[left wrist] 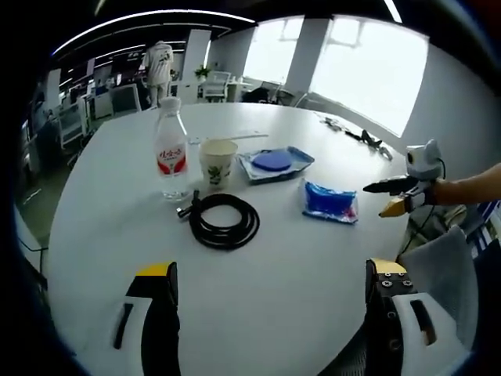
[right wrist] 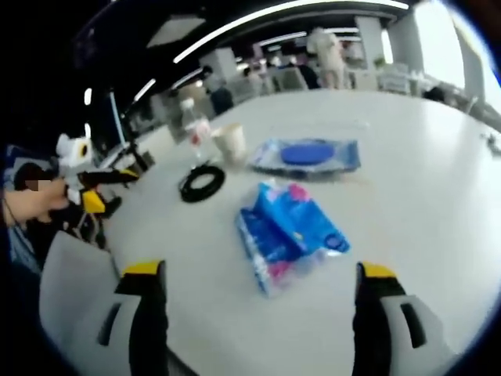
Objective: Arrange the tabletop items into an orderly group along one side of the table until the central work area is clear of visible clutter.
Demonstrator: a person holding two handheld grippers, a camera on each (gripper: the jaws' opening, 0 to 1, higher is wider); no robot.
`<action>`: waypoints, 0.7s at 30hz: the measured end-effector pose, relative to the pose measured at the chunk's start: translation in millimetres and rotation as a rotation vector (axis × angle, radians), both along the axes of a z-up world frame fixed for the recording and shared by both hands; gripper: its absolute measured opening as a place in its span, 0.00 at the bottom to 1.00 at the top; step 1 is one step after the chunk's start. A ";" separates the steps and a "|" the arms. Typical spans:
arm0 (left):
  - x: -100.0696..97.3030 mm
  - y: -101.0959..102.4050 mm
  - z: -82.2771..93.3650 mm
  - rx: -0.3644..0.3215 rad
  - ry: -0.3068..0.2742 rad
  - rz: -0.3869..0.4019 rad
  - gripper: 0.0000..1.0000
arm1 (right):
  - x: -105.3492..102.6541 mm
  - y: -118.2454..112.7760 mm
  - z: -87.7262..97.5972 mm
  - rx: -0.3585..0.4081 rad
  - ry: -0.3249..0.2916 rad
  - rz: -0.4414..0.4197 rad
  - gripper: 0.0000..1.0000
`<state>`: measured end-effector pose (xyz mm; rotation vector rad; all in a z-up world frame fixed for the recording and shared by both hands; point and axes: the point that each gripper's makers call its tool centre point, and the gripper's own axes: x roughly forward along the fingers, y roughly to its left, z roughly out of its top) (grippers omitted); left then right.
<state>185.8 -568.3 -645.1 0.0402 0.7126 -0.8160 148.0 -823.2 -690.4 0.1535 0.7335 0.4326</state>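
Observation:
On the white round table (left wrist: 266, 258) stand a water bottle (left wrist: 171, 150) with a red label and a paper cup (left wrist: 218, 162). A coiled black cable (left wrist: 224, 220) lies in front of them. Behind it a flat bag with a blue disc (left wrist: 275, 162) rests, and to the right a blue tissue pack (left wrist: 330, 201). My left gripper (left wrist: 270, 294) is open over bare table near the front edge. My right gripper (right wrist: 254, 286) is open just short of the tissue pack (right wrist: 286, 233); it shows from the side (left wrist: 395, 196) at the table's right edge. The cable (right wrist: 202, 182), cup (right wrist: 230, 143), bottle (right wrist: 196, 124) and disc bag (right wrist: 307, 154) lie beyond.
A grey chair back (left wrist: 454, 266) stands at the table's right edge, and again (right wrist: 74, 301) low on the left. Small dark items (left wrist: 356, 135) lie at the table's far side. A person (left wrist: 159, 69) stands among desks in the background.

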 end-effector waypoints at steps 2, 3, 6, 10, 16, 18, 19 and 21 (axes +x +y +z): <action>2.1 -6.8 0.2 0.002 -0.002 -0.014 1.00 | -0.2 -2.5 -0.1 0.005 -0.002 -0.027 0.97; 2.9 -9.4 0.6 0.001 -0.002 -0.018 1.00 | 0.1 -3.2 0.7 0.015 -0.005 -0.042 0.97; 5.0 -18.1 2.2 -0.011 -0.005 -0.029 1.00 | 1.0 -6.5 1.0 0.010 -0.008 -0.067 0.95; 6.1 -30.8 -0.8 -0.002 -0.001 -0.069 1.00 | 0.5 -11.6 -0.8 0.005 -0.003 -0.119 0.94; 16.1 -59.4 -8.7 0.009 0.003 -0.145 1.00 | 2.6 -20.4 -5.0 -0.027 -0.008 -0.243 0.91; 18.5 -72.1 -7.8 0.002 0.002 -0.168 1.00 | 2.3 -17.8 -5.5 -0.022 -0.004 -0.258 0.90; 20.2 -76.4 -7.2 -0.002 0.001 -0.178 1.00 | 2.0 -17.5 -5.1 -0.025 -0.005 -0.266 0.89; 24.0 -86.4 -7.1 -0.004 0.000 -0.200 1.00 | 2.0 -17.8 -3.5 -0.034 -0.013 -0.287 0.87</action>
